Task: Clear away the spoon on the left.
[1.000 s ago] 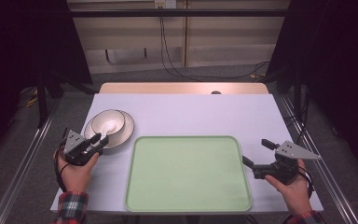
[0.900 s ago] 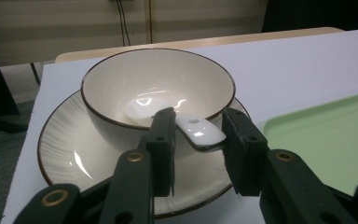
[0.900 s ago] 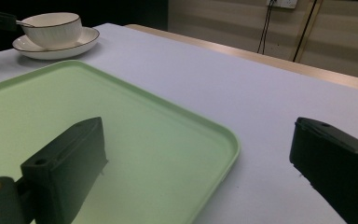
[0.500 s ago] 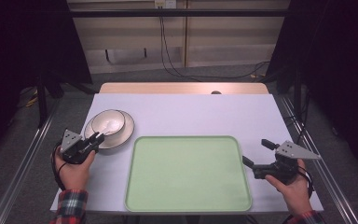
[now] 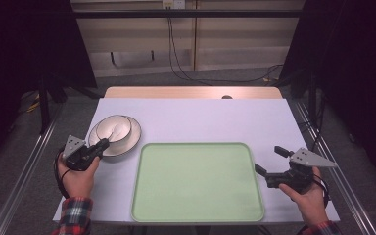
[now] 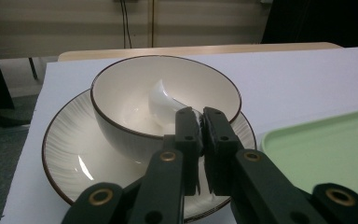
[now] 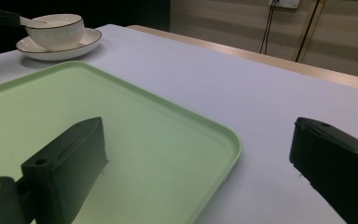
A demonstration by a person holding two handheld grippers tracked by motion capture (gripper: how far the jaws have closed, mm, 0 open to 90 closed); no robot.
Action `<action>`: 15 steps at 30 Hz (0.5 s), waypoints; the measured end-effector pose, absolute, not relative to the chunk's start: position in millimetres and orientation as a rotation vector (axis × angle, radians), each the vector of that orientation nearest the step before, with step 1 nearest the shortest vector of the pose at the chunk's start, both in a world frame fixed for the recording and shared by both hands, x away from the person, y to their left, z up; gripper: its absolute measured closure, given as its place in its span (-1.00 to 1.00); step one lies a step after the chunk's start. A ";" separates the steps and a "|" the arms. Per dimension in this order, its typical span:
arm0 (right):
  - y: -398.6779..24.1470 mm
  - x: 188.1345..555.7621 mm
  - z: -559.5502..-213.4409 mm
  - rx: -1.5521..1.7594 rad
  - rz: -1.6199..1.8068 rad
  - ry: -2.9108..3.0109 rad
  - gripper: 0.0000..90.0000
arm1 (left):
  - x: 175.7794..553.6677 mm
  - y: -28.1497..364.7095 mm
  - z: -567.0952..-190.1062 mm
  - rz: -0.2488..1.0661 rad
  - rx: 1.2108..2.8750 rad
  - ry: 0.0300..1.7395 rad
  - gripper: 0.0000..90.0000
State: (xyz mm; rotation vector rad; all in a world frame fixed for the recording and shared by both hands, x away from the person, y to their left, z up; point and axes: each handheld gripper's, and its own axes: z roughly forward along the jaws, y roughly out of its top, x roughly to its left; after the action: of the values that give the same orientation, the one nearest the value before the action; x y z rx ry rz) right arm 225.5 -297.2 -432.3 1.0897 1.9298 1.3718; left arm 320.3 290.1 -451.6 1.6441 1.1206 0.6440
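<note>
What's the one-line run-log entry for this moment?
left gripper: just closed, shut on white spoon handle in bowl | bowl on plate | right gripper: open, beside green tray

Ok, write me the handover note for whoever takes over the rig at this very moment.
Left gripper: jaws have just been closing and are now shut on the handle of the white ceramic spoon, whose other end rests in the cream brown-rimmed bowl.
Right gripper: jaws open, holding nothing, at the right edge of the pale green plastic tray.
The bowl stands on the ribbed cream plate, left of the tray.
Done: spoon gripped. Left: probably lift the spoon out; the tray holds nothing yet.
</note>
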 end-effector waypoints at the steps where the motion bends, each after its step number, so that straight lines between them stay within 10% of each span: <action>1: -297.1 225.6 -432.4 1.093 1.373 1.930 -0.93 | 320.4 290.3 -451.8 0.640 1.641 1.119 0.89; 15: -297.2 225.9 -432.4 1.094 1.376 1.929 -0.93 | 322.3 290.8 -448.8 0.633 1.621 1.127 0.89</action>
State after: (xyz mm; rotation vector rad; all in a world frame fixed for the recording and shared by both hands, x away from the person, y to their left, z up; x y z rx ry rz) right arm 225.9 -297.2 -432.4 1.0941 1.9287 1.3757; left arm 322.3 290.8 -448.8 1.6206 1.1266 0.6333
